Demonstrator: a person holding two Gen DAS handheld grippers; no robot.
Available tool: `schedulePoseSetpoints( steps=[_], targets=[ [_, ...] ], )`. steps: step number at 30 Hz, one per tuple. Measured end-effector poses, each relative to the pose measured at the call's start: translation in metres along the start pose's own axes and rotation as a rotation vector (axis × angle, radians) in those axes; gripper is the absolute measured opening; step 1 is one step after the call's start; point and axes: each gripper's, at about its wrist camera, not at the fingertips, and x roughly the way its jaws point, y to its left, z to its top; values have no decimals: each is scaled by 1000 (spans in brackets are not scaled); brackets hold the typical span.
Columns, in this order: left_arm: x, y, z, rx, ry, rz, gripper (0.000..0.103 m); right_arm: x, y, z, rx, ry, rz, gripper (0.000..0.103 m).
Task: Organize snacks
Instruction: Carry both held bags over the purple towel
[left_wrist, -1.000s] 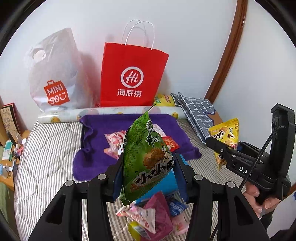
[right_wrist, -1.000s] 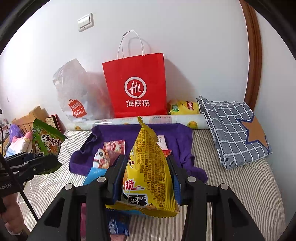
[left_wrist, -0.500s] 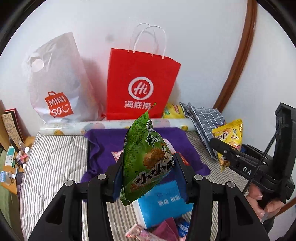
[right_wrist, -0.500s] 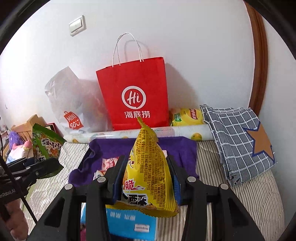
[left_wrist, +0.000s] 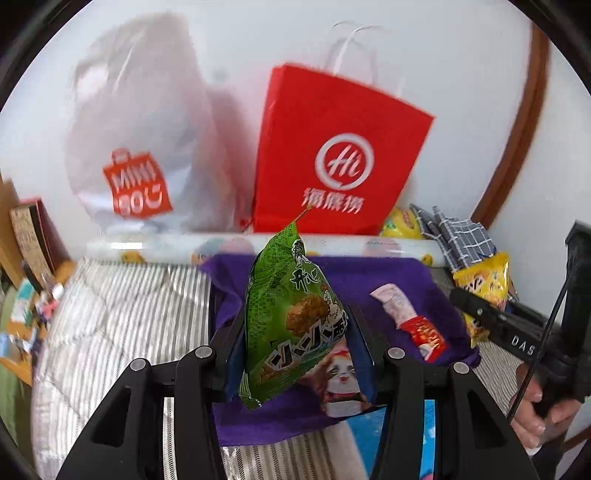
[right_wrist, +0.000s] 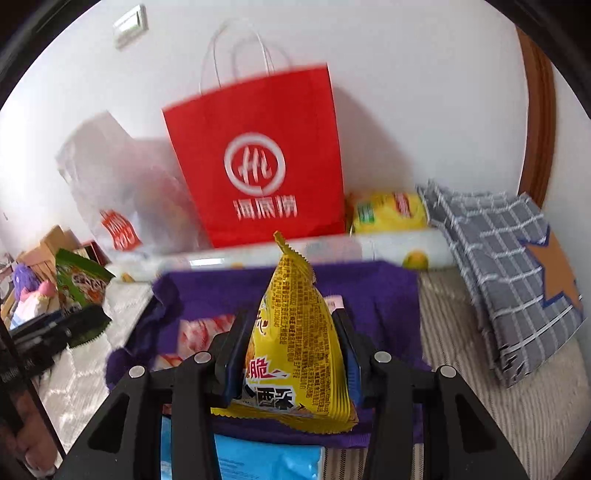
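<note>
- While the left gripper (left_wrist: 295, 354) stays clamped on the green crinkly snack packet (left_wrist: 291, 317), lower it gently onto the purple cloth (left_wrist: 391, 277).
- Keep the right gripper (right_wrist: 291, 354) pinching the yellow foil snack packet (right_wrist: 299, 347) until it rests clear of the other packets.

Green snack packet (left_wrist: 291, 317) in left tool (left_wrist: 295, 350)

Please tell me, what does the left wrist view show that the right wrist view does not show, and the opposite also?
Only the left wrist view shows the pink and red packet lying on the purple cloth, and the hand holding the right gripper. Only the right wrist view shows the wall switch and the orange star on the checked cloth. Both show the red paper bag, the green snack bag and the yellow snack bag.
</note>
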Motion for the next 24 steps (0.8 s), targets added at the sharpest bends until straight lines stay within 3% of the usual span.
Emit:
schedulePoseSetpoints(
  steps=[11, 24],
  targets=[
    [18, 10, -16, -20, 55, 36, 49, 30, 3, -23, -24, 97, -26, 42],
    [38, 1, -31, -7, 127, 70, 49, 37, 7, -25, -35, 120, -101, 42]
  ],
)
